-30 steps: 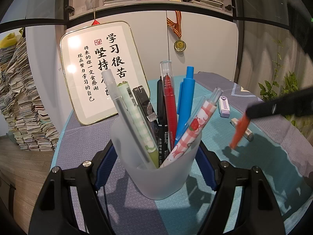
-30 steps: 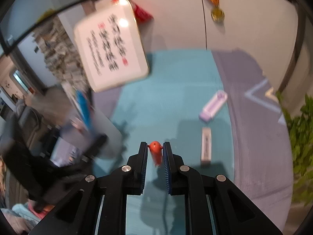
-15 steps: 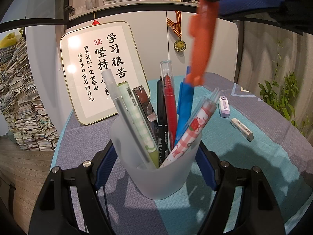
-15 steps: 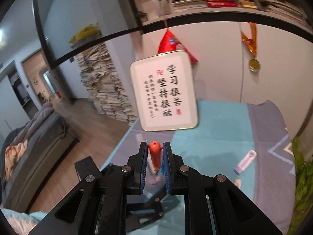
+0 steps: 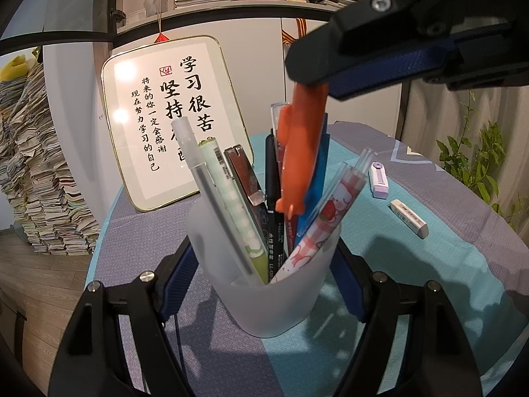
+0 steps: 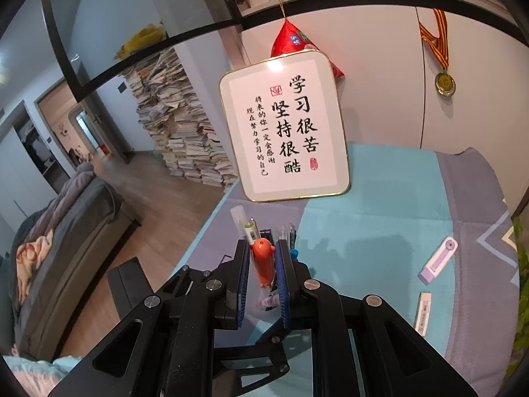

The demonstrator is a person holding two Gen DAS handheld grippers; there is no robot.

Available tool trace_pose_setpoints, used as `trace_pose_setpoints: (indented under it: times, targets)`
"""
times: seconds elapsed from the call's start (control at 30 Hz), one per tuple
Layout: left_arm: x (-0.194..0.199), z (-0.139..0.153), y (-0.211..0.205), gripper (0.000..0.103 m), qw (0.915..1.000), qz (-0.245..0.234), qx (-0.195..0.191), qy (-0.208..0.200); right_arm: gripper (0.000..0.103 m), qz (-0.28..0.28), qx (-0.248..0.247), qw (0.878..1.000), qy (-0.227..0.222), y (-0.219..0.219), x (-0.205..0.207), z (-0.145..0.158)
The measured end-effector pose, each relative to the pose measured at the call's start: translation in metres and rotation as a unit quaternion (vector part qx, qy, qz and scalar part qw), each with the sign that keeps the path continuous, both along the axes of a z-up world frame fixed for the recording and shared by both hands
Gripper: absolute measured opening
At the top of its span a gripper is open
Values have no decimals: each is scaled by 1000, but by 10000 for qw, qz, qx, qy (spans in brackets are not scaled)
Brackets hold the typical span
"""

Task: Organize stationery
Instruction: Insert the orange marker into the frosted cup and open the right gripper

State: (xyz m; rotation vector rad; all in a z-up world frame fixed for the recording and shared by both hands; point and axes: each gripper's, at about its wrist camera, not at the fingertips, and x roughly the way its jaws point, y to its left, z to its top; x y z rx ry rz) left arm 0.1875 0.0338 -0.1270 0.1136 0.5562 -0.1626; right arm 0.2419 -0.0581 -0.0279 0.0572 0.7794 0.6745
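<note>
I see even, fairly bright indoor light from overhead. Glare spots sit on the framed sign [image 5: 172,122]. Soft shadows fall on the table [image 5: 413,264]. Both views stay sharp, bending strongly toward black vignetted corners.

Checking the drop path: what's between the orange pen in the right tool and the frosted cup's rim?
Left wrist view: the orange pen hangs over the frosted cup, its lower end among the upright pens already there, above the rim.

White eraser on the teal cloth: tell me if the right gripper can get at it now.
Probably not yet: the right gripper is shut on the orange pen above the cup. The white eraser itself lies uncovered.
</note>
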Motion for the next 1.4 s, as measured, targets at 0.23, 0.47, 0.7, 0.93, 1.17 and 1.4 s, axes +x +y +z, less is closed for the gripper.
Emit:
trace_pose_setpoints:
  times: [0.23, 0.47, 0.7, 0.93, 1.17, 1.4]
  targets:
    - [0, 0, 0, 76, 10000, 0, 1, -1, 15, 47, -27, 10000, 51, 1, 2, -2]
    - [0, 0, 0, 76, 10000, 0, 3, -1, 15, 78, -47, 9999, 134, 2, 4, -6]
    - [0, 0, 0, 76, 10000, 1, 6, -1, 15, 110, -45, 9996, 241, 3, 6, -9]
    - [0, 0, 0, 76, 10000, 1, 0, 0, 15, 108, -14, 9995, 302, 0, 7, -10]
    - [0, 0, 0, 76, 10000, 1, 0, 1, 15, 151, 79, 9992, 357, -2, 6, -10]
    - [0, 0, 0, 76, 10000, 2, 1, -2, 15, 224, 91, 9984, 508, -3, 7, -12]
